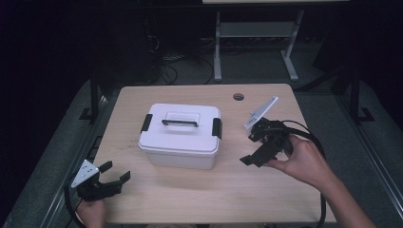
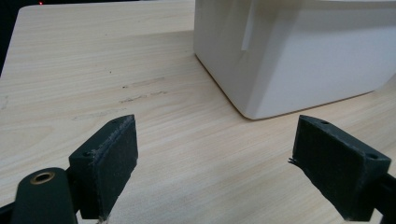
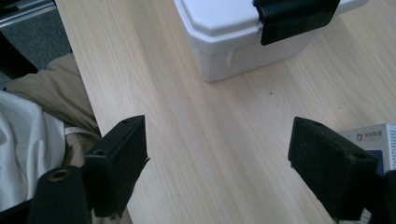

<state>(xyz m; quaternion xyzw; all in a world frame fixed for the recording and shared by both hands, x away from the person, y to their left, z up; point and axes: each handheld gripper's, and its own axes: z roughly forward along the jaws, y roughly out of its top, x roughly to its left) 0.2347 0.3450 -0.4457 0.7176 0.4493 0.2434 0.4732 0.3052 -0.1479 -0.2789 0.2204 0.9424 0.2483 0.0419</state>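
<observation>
The person's left hand [image 1: 90, 212] sits at the near left corner of the tabletop [image 1: 266, 190], holding the left tool [image 1: 116, 172] low and pointed toward the far right, its grey plate tipped up on top. Its jaws stand released, wide apart with nothing between them, and in the left gripper view the left tool [image 2: 212, 158] frames bare wood with the near corner of the white box [image 2: 299, 56] just beyond.

The right hand [image 1: 304, 161] reaches in from the near right, wrist bent, and grips the right tool [image 1: 249, 149] tilted down toward the near left, cable looping behind it. These jaws are also spread and empty. In the right gripper view the right tool [image 3: 217, 163] looks across the wood at the white box [image 3: 233, 42] and its black side latch [image 3: 294, 16]; a small printed carton [image 3: 373, 140] peeks past the right-hand jaw.

The white box [image 1: 180, 137] stands mid-tabletop between the two tools, apart from both, lid on, a black handle [image 1: 179, 122] on top and a latch at either end.

The tabletop is pale wood with a round grommet hole [image 1: 238, 97] near its far edge. Beyond it the room is dark, with grey floor, loose cables and the legs of a white desk frame [image 1: 256, 42].
</observation>
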